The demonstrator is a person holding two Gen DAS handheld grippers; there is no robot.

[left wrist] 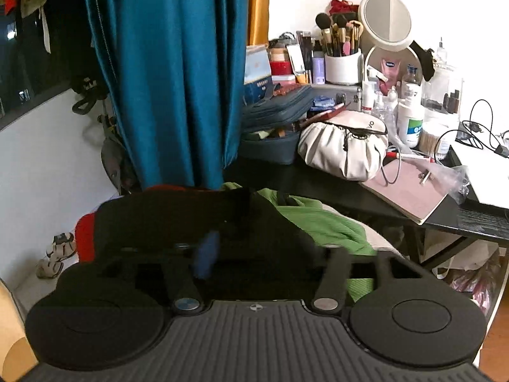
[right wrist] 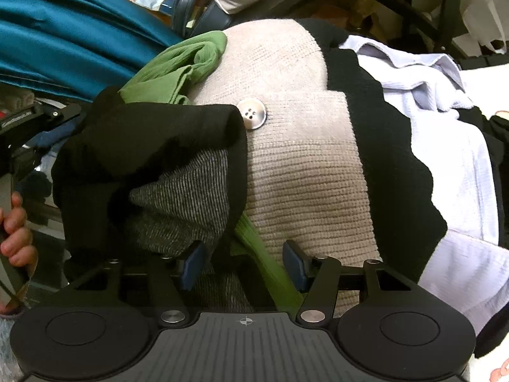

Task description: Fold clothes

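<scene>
- Clothes lie in a heap under both of my grippers, and none of the pieces looks neatly folded.
- My right gripper (right wrist: 243,262) has its jaws apart, with nothing pressed between the blue pads.
- Between those jaws I see a strip of green garment (right wrist: 178,73) running forward, and a grey ribbed knit (right wrist: 181,200) sits at the left jaw.
- A black garment (right wrist: 152,146) bunches over the grey knit, ahead and to the left of the right jaws.
- Ahead and to the right of those jaws spreads a beige knit cardigan (right wrist: 302,159) with black trim; its pale button (right wrist: 252,113) sits just beside the black bunch.
- Farther right of the jaws lies a white shirt (right wrist: 445,121), partly on the cardigan's black edge.
- At the far left of the right wrist view, a hand (right wrist: 16,232) grips a handle.
- My left gripper (left wrist: 264,254) also has its jaws apart; one blue pad (left wrist: 206,253) is blurred, and I see nothing held between the jaws.
- Dark cloth fills the space just ahead of the left jaws, with the green garment to their right and red cloth (left wrist: 85,238) to their left.
- Beyond the left jaws hangs a teal curtain (left wrist: 171,73); to its right a black bench (left wrist: 366,203) carries a round mirror (left wrist: 386,20), a cup of brushes (left wrist: 343,63) and a white pouch (left wrist: 340,146).
</scene>
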